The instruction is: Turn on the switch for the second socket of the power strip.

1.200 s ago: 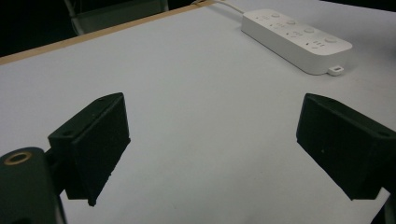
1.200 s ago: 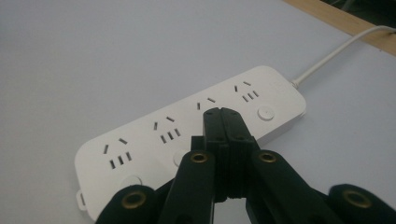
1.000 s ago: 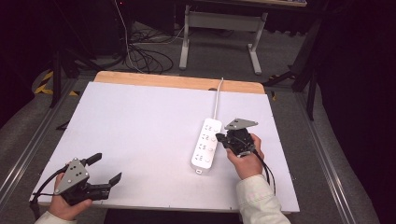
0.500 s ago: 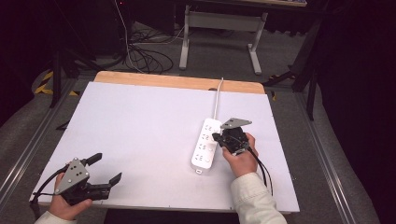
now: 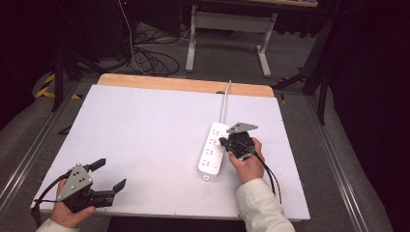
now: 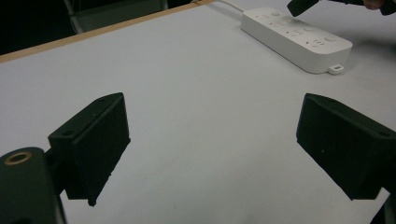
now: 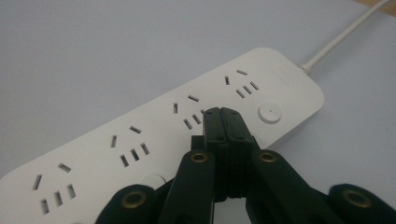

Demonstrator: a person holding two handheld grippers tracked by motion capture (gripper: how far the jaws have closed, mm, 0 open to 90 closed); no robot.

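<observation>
The white power strip (image 5: 213,149) lies flat on the white table (image 5: 145,125), in the right half, with its long side running away from the person. Its white cable (image 5: 225,99) goes from the far end toward the wooden back edge (image 5: 183,84) of the table. On the right of the strip a band of bare table remains before the right edge, and the near end of the strip stays well back from the front edge.

The right gripper (image 5: 225,142) is over the strip, near its far half. In the right gripper view its jaws are pressed together with nothing between them, and the tips (image 7: 227,116) point at the sockets beside a round white button (image 7: 270,112); whether they touch the strip I cannot tell.

The left gripper (image 5: 109,175) rests near the front left corner, well apart from the strip. Its jaws stand wide and hold nothing. Between both grippers the table surface is bare.

Behind the table there are black cables (image 5: 145,58) on the floor and a grey desk frame (image 5: 227,29).
</observation>
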